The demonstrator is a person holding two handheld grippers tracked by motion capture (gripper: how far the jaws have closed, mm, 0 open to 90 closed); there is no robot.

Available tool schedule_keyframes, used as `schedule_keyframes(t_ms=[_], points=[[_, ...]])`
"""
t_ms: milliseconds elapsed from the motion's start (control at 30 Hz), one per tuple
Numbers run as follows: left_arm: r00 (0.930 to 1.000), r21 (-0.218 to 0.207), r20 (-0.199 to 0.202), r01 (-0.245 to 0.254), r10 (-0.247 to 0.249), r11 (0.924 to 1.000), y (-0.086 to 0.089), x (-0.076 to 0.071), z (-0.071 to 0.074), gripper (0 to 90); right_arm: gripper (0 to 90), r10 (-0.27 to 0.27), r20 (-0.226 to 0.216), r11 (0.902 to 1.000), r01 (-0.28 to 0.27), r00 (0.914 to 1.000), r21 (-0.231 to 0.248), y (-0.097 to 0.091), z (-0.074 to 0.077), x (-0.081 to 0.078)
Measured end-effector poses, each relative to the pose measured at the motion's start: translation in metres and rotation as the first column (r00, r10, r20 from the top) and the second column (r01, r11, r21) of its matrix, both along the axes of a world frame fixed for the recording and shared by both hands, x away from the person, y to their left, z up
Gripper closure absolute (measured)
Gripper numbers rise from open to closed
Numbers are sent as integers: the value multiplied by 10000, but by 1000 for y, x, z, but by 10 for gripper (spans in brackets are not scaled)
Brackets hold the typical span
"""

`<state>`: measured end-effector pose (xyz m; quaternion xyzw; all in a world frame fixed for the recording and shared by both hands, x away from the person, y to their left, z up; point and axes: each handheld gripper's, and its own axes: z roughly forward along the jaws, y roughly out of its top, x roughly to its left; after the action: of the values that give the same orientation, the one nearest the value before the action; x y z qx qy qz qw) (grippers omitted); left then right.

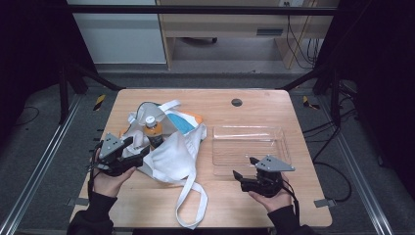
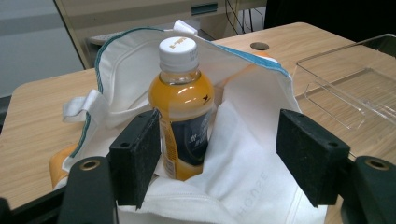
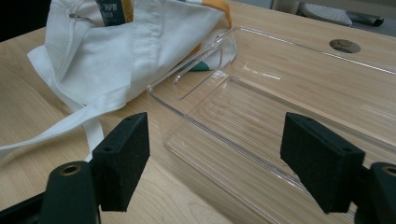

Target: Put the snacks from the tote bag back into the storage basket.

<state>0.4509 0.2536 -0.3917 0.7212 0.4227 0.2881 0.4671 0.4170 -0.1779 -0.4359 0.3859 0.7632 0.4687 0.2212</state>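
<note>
A white cloth bag (image 1: 171,156) lies open on the wooden table, left of centre. In its mouth stands an orange-juice bottle (image 1: 153,131) with a white cap. My left gripper (image 1: 137,148) is at the bag's left edge. In the left gripper view the bottle (image 2: 184,102) and the bag's near fold (image 2: 243,154) sit between the wide-apart jaws of the left gripper (image 2: 223,156), which is open. My right gripper (image 1: 243,166) is open at the near left corner of a clear plastic tray (image 1: 284,142). In the right gripper view nothing lies between its pads (image 3: 123,158).
The clear tray (image 3: 187,74) holds nothing and touches the bag (image 3: 107,60) at its left wall. The bag's long strap (image 1: 193,205) loops toward the table's front edge. A round cable hole (image 1: 237,102) sits at the back of the table.
</note>
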Motion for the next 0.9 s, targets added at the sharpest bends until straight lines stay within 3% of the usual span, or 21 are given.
schedule_keyframes(t_ms=[300,900], points=[[9997,36,237,-72,71,10000,-4,7,5,309,263,-147,-164,9999,148,9998,11,-14,-5,-4],[9987,-80,506,-96,100,9999,-4,17,12,314,191,-371,-347,9985,385,9987,394,-36,-9,-16]])
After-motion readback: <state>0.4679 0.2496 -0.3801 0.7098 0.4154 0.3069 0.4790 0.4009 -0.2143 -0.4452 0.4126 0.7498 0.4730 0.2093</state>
